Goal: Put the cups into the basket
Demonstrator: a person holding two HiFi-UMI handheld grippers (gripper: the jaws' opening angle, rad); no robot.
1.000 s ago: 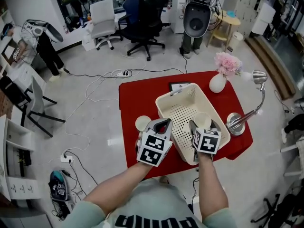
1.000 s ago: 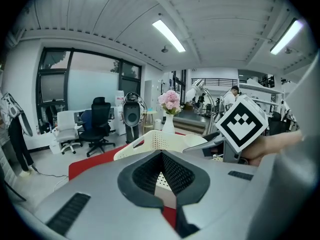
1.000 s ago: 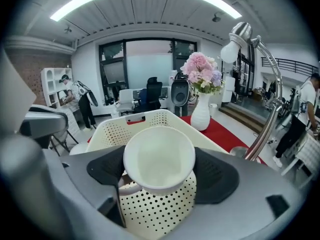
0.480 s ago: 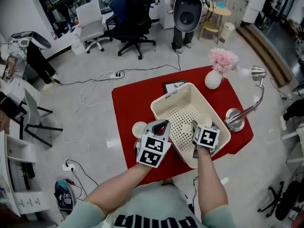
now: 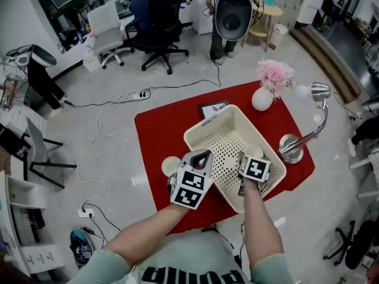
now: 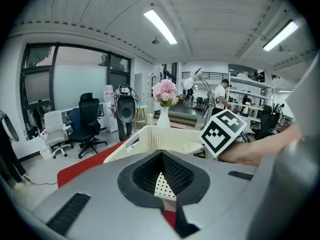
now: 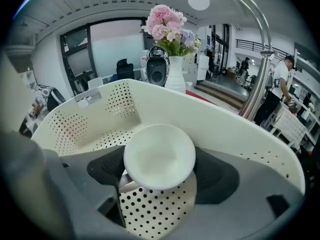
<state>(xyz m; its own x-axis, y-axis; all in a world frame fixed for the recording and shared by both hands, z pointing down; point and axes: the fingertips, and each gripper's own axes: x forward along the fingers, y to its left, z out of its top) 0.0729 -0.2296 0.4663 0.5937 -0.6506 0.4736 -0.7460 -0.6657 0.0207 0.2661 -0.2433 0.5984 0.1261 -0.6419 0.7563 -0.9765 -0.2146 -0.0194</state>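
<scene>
Holding a white cup [image 7: 159, 156] clamped between its two dark pads, the right claw [image 5: 251, 160] sits inside the cream basket [image 5: 204, 136]. The perforated floor shows directly beneath the cup and the far wall curves behind it. The cup is gripped across its round body with one circular face turned toward the camera; whether that face is the mouth or the base cannot be told. It appears to hang just above the floor rather than rest on it. This reads as the last stretch of a placing move, where the claw need only lower a little and let go. Releasing inside the walls would keep the cup from rolling over the rim.

The left claw [image 5: 199, 157] is clenched on nothing. Its own view shows the jaws pressed together, with only the basket's dotted floor and a sliver of red visible through the notch between the pads. It hovers at the basket's near-left edge, close to the right claw, apparently kept out of the way. A second white cup [image 5: 171, 165] stands on the red surface [image 5: 157, 129] just left of the basket and near that empty claw, which seems the natural one to fetch it. A vase of pink flowers [image 5: 262, 99] and a desk lamp [image 5: 291, 149] stand close by the basket's far and right sides, so a wide swing there could knock them.
</scene>
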